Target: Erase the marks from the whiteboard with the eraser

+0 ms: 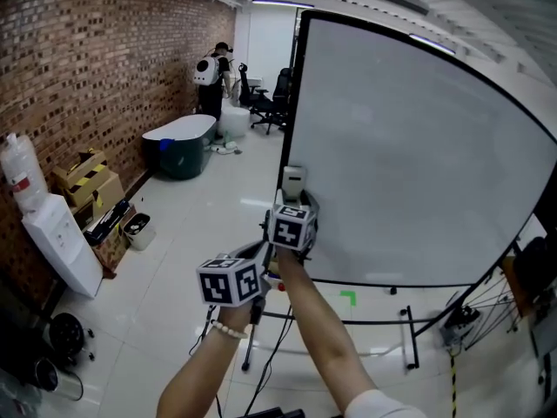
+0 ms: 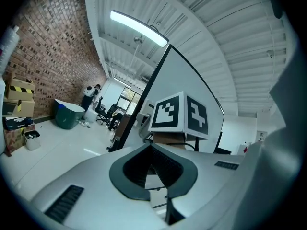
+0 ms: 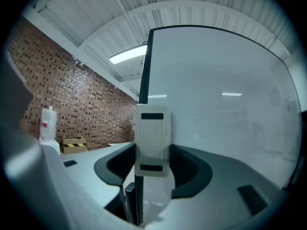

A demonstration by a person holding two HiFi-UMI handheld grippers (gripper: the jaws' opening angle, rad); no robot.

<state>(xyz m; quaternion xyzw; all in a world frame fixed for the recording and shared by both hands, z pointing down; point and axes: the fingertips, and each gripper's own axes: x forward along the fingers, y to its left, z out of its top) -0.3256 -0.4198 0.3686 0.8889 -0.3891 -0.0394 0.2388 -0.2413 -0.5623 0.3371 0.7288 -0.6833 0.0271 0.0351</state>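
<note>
Right gripper view | our right hand-held gripper clamps the eraser upright at the whiteboard's left edge | our left hand-held gripper closed, empty | small bin beside cardboard boxes, contents unclear | we see brick wall, white floor.

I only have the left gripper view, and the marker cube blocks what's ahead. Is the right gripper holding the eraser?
Observer: Yes. In the right gripper view the right gripper is shut on the eraser, a pale block upright between its jaws.
Operator: Where is it held?
Observer: Head view puts it at the lower left of the whiteboard, by the black edge; I cannot tell whether it touches.
Operator: Any marks to erase?
Observer: None that I can make out on the board's face.
</note>
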